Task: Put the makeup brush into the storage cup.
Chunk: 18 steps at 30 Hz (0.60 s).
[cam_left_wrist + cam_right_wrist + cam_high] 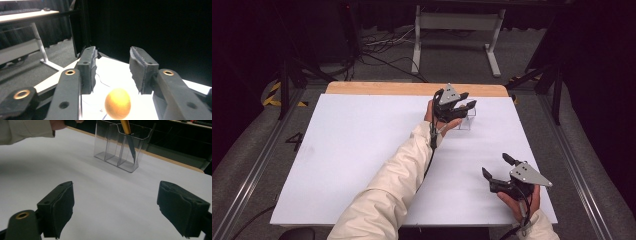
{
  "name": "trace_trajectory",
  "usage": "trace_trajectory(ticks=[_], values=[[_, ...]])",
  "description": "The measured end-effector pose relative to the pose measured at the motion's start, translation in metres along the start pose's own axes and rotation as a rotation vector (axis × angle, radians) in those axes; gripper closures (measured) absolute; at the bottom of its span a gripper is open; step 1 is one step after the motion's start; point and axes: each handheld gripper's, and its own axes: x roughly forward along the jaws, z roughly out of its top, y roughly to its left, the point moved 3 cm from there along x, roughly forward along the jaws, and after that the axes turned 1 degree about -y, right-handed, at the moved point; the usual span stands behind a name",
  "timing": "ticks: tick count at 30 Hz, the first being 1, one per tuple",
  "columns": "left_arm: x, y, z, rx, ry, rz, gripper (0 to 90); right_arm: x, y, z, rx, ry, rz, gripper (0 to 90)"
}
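While the left gripper (pixel 464 102) hangs over the clear holder (pixel 117 145) at the far side of the white table (pixel 362 150), its jaws stand partly apart with nothing pressed between the pads. The yellow-handled knife (pixel 127 135) stands tilted in the right-hand compartment of the holder as the right gripper view shows it, blade down and handle sticking out above the rim. In the left gripper view the rounded yellow end of the handle (pixel 117 103) sits just below the gap between the jaws, apart from both pads. So the knife looks dropped in and let go; the step in hand reads as the release into the holder.

The right gripper (pixel 496 167) rests near the front right corner of the table, well apart from the holder, jaws spread wide and holding nothing. The person's cream sleeve (pixel 387 190) reaches diagonally across the table to the left gripper.

Next move, as I judge it: lift the left gripper straight up and pull it back without catching the handle, since a sideways nudge could tip the light holder. The other two compartments look empty. No further things lie on the table to pick up.
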Motion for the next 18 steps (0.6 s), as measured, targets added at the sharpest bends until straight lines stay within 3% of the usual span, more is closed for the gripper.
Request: trace_trajectory(ticks=[3,5,13,18], values=[[-0.012,0.0,0.004,0.021,-0.01,0.008,50.3,0.0,0.0,0.0,0.001,0.0,0.003,15.0],[-0.02,0.001,0.006,0.031,-0.014,0.049,37.9,0.0,0.001,0.0,0.001,-0.002,0.004,15.0],[-0.046,0.001,0.011,0.098,-0.005,0.11,23.6,0.001,0.002,0.001,-0.004,-0.01,0.005,15.0],[-0.058,0.001,0.011,0.11,0.003,0.116,15.1,0.001,0.001,0.001,-0.007,-0.008,0.002,15.0]])
